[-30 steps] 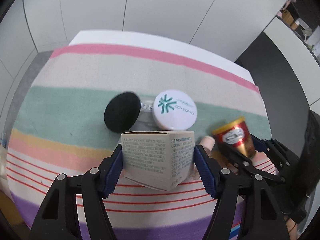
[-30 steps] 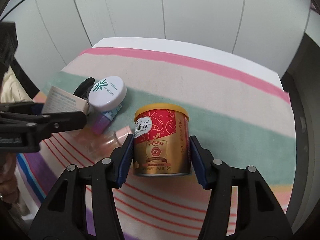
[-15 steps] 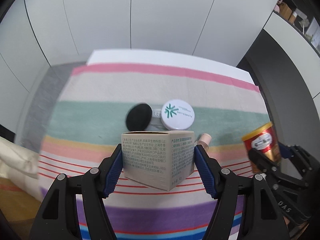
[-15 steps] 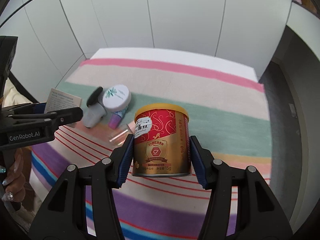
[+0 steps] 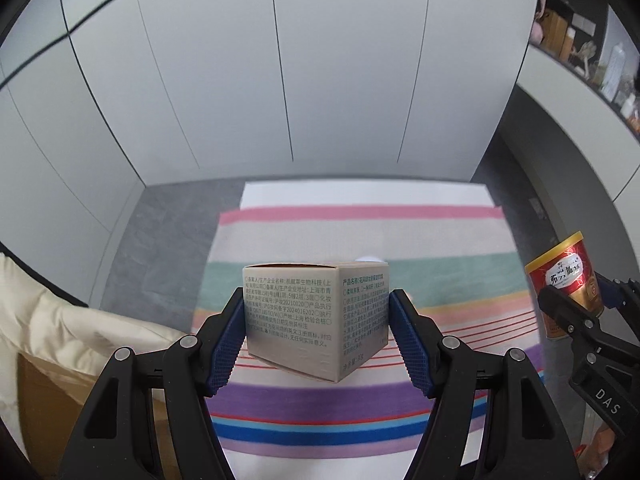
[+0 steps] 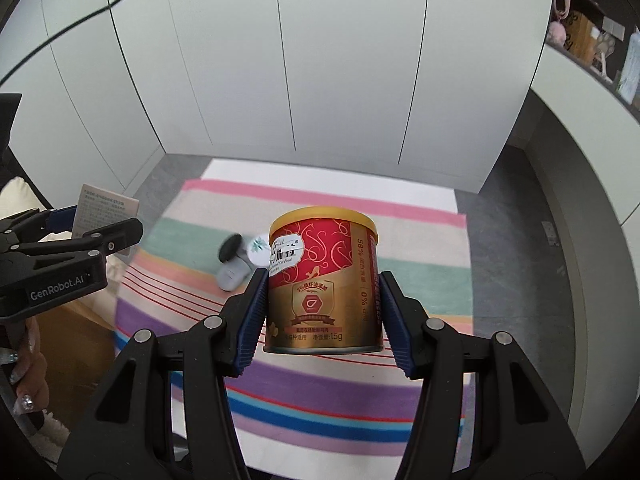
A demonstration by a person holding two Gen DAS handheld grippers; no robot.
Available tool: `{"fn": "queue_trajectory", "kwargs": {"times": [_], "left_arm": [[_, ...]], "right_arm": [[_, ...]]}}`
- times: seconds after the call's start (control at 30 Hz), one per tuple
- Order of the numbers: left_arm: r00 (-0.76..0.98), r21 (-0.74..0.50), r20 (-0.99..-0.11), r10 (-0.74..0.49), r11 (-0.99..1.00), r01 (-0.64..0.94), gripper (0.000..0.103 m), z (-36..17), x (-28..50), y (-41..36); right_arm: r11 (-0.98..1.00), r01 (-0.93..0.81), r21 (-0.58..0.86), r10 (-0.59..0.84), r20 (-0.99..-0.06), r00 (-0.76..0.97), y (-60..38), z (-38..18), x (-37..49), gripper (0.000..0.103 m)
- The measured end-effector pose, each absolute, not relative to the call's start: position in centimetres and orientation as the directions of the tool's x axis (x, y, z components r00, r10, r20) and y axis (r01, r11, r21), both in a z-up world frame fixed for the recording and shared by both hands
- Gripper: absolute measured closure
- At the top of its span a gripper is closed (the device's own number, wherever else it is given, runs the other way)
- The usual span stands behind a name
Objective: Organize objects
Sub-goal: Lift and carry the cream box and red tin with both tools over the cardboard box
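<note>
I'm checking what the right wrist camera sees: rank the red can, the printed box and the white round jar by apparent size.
1. red can, nearest the lens
2. printed box
3. white round jar, far below and blurred

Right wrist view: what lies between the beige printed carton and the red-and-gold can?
The black puff and white round compact on the striped cloth below.

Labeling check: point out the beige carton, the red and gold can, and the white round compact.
beige carton [image 5: 294,312], left wrist view, printed left face.
red and gold can [image 6: 326,292], right wrist view, front label.
white round compact [image 6: 258,249], right wrist view, lid top, blurred.
</note>
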State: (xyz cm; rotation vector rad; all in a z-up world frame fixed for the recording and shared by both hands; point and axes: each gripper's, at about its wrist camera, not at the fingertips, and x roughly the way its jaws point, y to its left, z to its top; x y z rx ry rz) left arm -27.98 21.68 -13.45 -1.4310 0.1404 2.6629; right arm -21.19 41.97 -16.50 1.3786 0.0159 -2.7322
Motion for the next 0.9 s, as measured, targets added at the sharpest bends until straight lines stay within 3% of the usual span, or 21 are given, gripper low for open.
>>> {"fn": "queue_trajectory", "kwargs": {"times": [0.37,0.9], "left_arm": [[-0.59,-0.002,-0.803,0.089,-0.989,-0.146,0.033,-6.9,-24.7,20.9],[-0.585,0.02,-0.808,0.067,-0.99,-0.142,0.033,-6.0,-22.9,21.1]], "right_arm": [[-0.997,0.077,0.011,-0.06,-0.741,-0.669,40.8,-8.1,-18.1,0.047],[-0.999,0.052,0.0,-0.035,-0.741,-0.671,41.4,-7.7,-17.0,0.047]]}}
